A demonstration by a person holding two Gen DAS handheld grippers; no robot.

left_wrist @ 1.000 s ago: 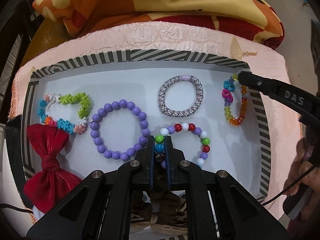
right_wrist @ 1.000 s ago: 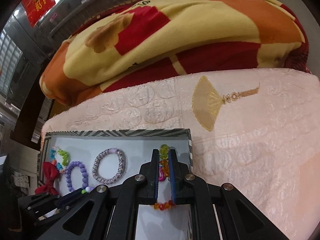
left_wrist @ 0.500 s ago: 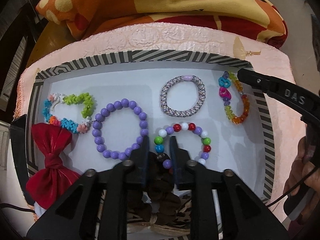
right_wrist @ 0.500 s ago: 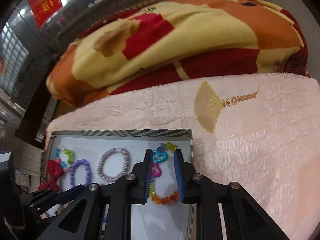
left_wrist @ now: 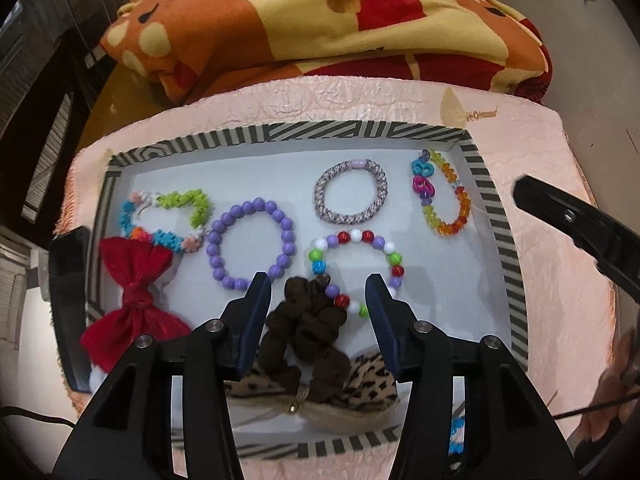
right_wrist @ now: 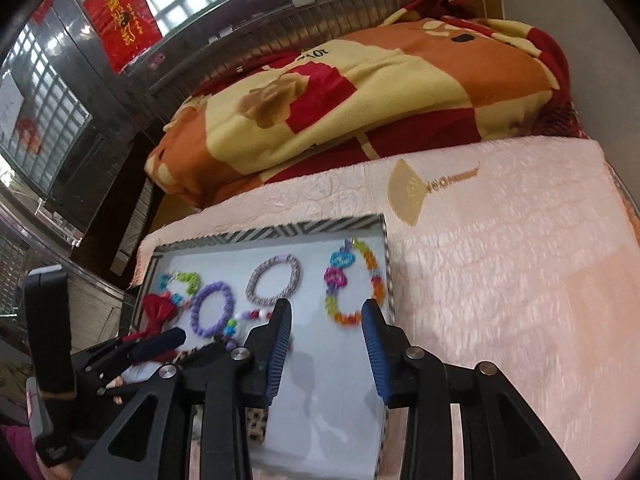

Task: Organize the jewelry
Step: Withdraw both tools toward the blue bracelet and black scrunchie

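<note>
While my left fingers (left_wrist: 317,294) are opening above the near part of the striped-rim tray (left_wrist: 496,216), nothing is pinched between them; the brown scrunchie (left_wrist: 308,332) and the near arc of the multicolor bead bracelet (left_wrist: 356,268) just show in the gap, lying on the tray floor. My right fingers (right_wrist: 326,326) are opening too, hanging over the tray's right end, empty, with the rainbow charm bracelet (right_wrist: 354,280) lying flat on the tray beyond the tips, close to the right rim. Left view: that same charm bracelet (left_wrist: 440,192) sits in the far right corner. The woven grey-lilac band (left_wrist: 351,192) lies to its left, apart from it. The purple bead bracelet (left_wrist: 251,244) is mid-tray, just beside the multicolor one, not touching as far as I can tell. The flower-bead bracelet (left_wrist: 166,220) is at the far left, its near edge overlapped by the red bow (left_wrist: 134,300). A leopard-print piece (left_wrist: 360,380) lies under the scrunchie at the near rim. The tray rests on a pink textured cover (right_wrist: 500,280), which carries a gold fan motif (right_wrist: 408,196). A folded orange, yellow and red blanket (left_wrist: 320,20) lies behind the tray. My other gripper's black finger (left_wrist: 576,232) pokes in from the right in the left view. The right view is motion-blurred, so small beads are hard to read there.
</note>
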